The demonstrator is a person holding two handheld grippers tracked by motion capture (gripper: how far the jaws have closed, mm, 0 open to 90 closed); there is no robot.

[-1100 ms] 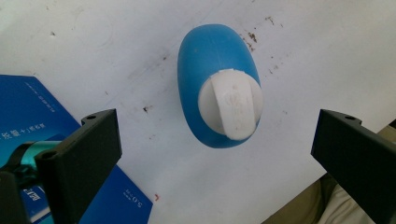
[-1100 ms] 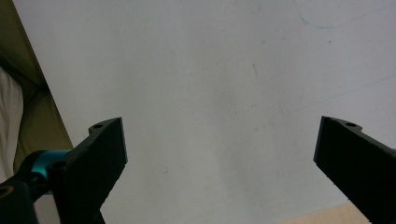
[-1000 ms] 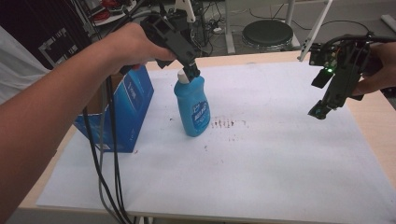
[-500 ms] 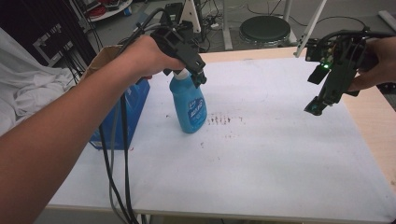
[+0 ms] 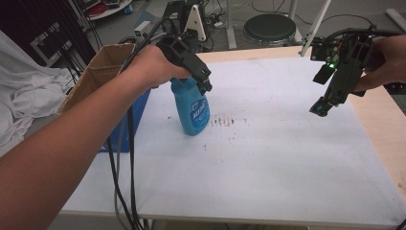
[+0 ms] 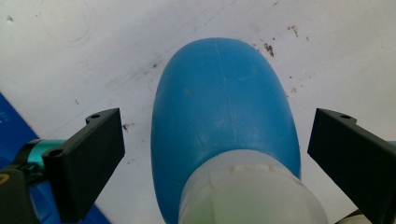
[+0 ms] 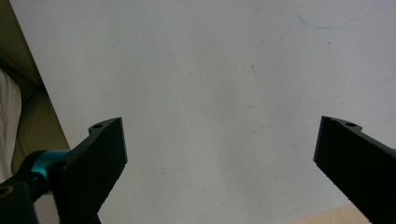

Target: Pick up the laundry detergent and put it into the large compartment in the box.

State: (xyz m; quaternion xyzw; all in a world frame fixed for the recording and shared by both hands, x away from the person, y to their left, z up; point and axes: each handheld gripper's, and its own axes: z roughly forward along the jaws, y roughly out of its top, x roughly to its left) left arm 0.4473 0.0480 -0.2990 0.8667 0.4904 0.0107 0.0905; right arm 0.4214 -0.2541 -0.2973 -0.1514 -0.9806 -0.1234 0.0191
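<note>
A blue spray bottle [image 5: 194, 112] with a white neck stands on the white sheet [image 5: 268, 158], left of the middle. My left gripper [image 5: 203, 84] comes down over its top, open, one jaw on each side. In the left gripper view both jaws stand clear of the bottle [image 6: 224, 116], with white sheet showing in the gaps around my left gripper [image 6: 217, 116]. My right gripper [image 5: 320, 108] hangs open above the sheet's right side, pointing down, with nothing between its jaws. Below my right gripper [image 7: 219, 123] in its own view is bare white sheet.
An open cardboard box [image 5: 103, 67] with blue sides stands at the table's left edge, right beside the bottle. Brown smudges [image 5: 227, 122] mark the sheet to the bottle's right. Black cables [image 5: 122, 167] hang from the left hand. A white cloth [image 5: 24, 96] lies far left.
The bottle stays beside the brown smudges, with the left gripper still at its top. The right gripper hovers in about the same place on the right.
</note>
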